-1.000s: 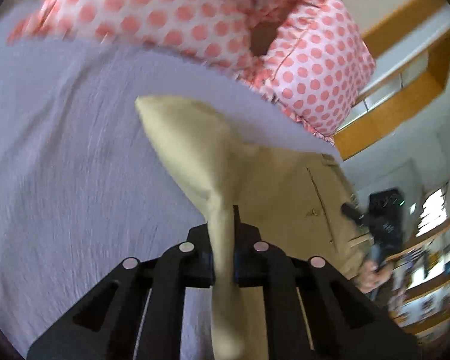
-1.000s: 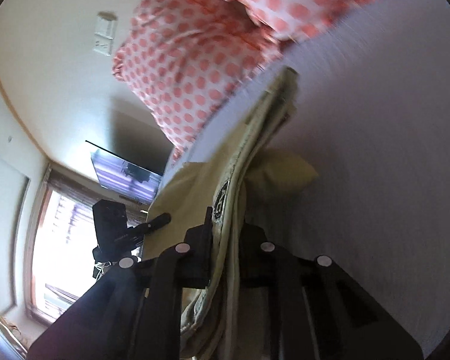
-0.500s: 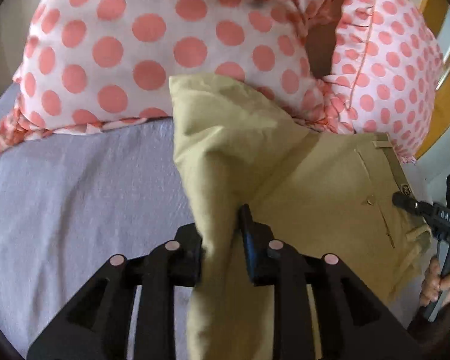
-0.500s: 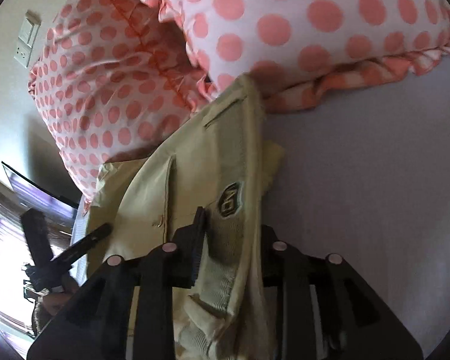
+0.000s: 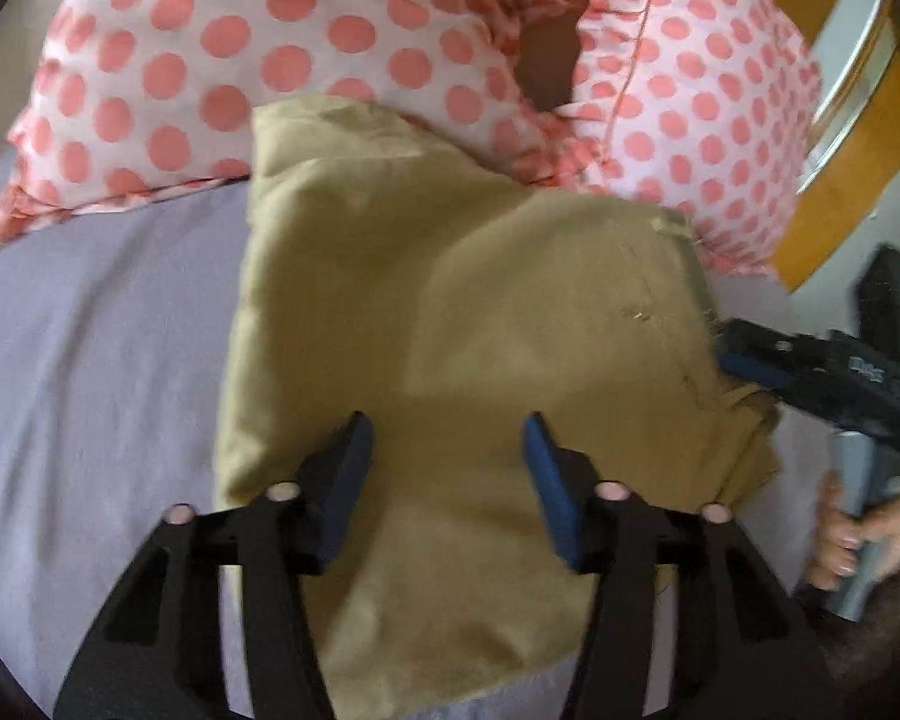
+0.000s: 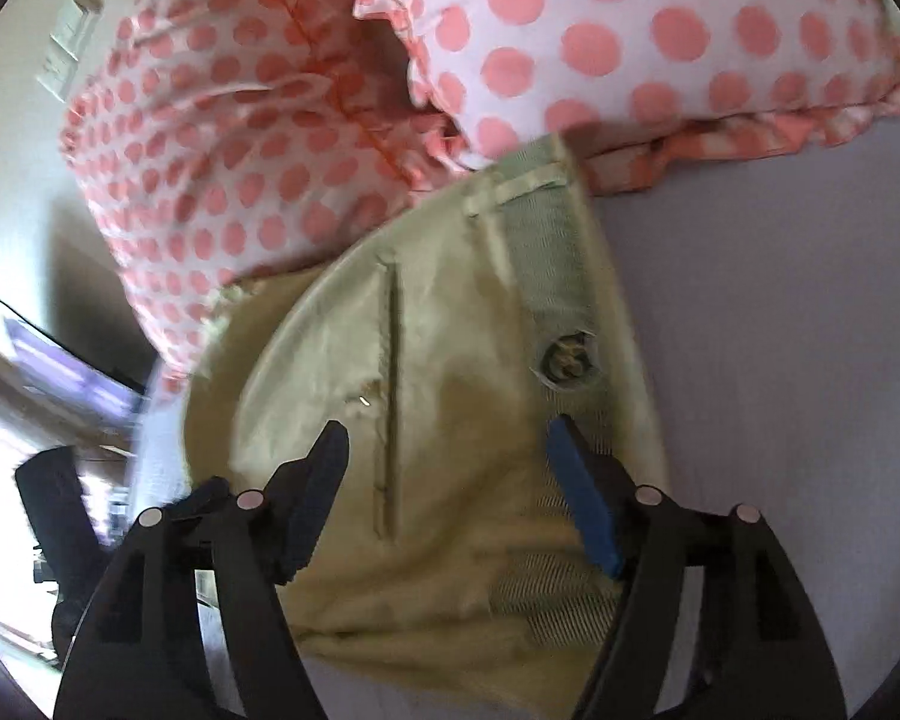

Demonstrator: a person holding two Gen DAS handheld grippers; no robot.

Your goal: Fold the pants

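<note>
The khaki pants [image 5: 450,312] lie folded in a flat stack on the lavender bed sheet [image 5: 90,360], their far edge against the pillows. My left gripper [image 5: 447,438] is open just above the near left part of the stack, holding nothing. In the right wrist view the waistband end of the pants [image 6: 450,396] shows, with a belt loop, a back pocket slit and a round label. My right gripper [image 6: 447,438] is open over it and empty. The right gripper also shows in the left wrist view [image 5: 810,366] at the stack's right edge.
Two pink-dotted white pillows [image 5: 306,54] [image 6: 222,180] lie close behind the pants. A wooden frame [image 5: 834,192] stands at the right. A window and a dark screen [image 6: 60,360] are at the left of the right wrist view. The sheet [image 6: 780,360] stretches right of the pants.
Both grippers carried the pants toward the pillows, laid them on the sheet and opened. The cloth has dropped out of both and now lies flat.
</note>
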